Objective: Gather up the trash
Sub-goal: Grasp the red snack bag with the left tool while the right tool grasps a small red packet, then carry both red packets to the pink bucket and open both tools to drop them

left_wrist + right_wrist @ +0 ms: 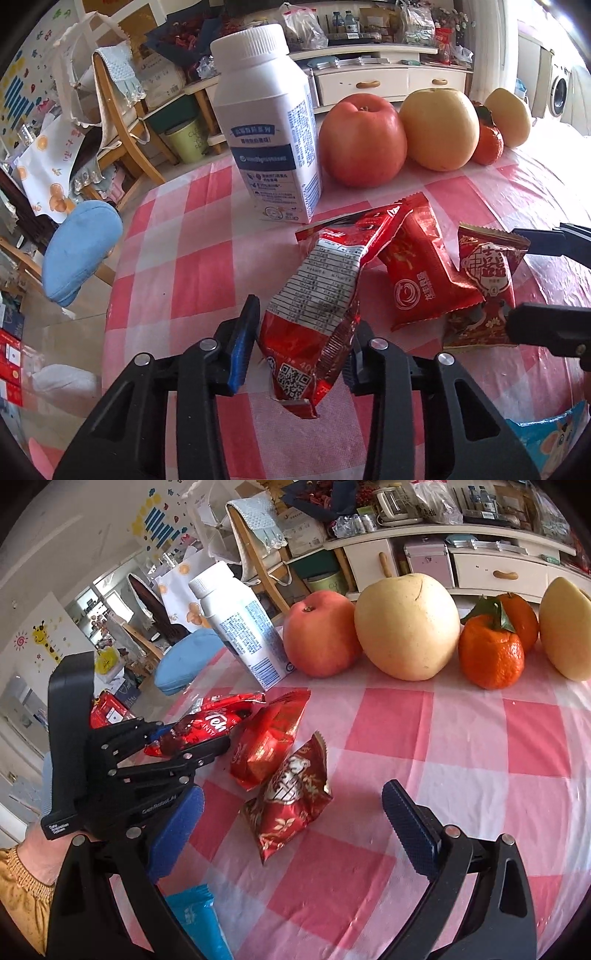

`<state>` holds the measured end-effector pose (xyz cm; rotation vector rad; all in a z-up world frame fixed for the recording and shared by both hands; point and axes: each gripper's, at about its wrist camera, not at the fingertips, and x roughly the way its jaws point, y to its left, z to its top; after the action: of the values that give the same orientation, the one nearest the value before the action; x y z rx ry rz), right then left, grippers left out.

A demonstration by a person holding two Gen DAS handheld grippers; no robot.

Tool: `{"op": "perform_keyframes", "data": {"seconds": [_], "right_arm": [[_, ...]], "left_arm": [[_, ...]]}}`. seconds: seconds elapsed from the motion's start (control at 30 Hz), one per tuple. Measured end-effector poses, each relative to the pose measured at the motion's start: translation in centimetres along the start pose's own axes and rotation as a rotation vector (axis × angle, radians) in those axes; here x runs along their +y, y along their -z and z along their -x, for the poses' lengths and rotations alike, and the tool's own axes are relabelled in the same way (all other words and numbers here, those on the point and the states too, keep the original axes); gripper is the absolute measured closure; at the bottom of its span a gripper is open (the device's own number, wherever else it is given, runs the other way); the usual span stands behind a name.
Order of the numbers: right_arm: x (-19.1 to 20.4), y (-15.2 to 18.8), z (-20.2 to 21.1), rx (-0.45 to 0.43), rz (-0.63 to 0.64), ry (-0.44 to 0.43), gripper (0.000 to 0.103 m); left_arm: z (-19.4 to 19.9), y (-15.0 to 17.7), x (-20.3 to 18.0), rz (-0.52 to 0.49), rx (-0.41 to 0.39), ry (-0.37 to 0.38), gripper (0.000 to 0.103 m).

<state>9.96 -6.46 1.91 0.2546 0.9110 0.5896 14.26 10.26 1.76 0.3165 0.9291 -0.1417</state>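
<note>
My left gripper is shut on a crumpled red snack wrapper with a white nutrition label; the right wrist view shows it too, lifted off the table. A second red wrapper and a dark red patterned wrapper lie beside it on the pink checked tablecloth. My right gripper is open, its fingers either side of the patterned wrapper. A white milk bottle stands behind.
A red apple, a yellow pear, tangerines and another pear line the far table edge. A blue packet lies near the front edge. Chairs and a blue cushion stand left of the table.
</note>
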Motion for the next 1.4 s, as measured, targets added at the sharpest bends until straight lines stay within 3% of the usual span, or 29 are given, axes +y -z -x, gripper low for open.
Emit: {"op": "perform_keyframes", "data": {"seconds": [0.07,0.13,0.27,0.5,1.13,1.4], "right_arm": [[0.1,-0.2,-0.3,-0.002,0.005,-0.001,0.008],[0.4,-0.3,-0.5,0.003,0.013,-0.003,0.024],[1.1,-0.3,-0.9,0.012,0.051,0.014,0.030],[1.0,-0.2,-1.0,0.025,0.049,0.032,0.063],[0.5,2.1,2.1,-0.033,0.014,0.078,0.076],[2.1,3.6,4.4,-0.067,0.045,0.152,0.079]], "left_arm": [[0.0,0.0,0.1,0.005,0.000,0.000,0.063],[0.1,0.0,0.2,0.018,0.003,0.005,0.064],[0.2,0.1,0.2,0.025,0.008,0.005,0.064],[0.8,0.4,0.4,0.057,0.020,0.021,0.065],[4.1,3.7,1.5,0.161,0.007,0.130,0.067],[6.9,5.0,2.2,0.184,-0.018,0.159,0.068]]}}
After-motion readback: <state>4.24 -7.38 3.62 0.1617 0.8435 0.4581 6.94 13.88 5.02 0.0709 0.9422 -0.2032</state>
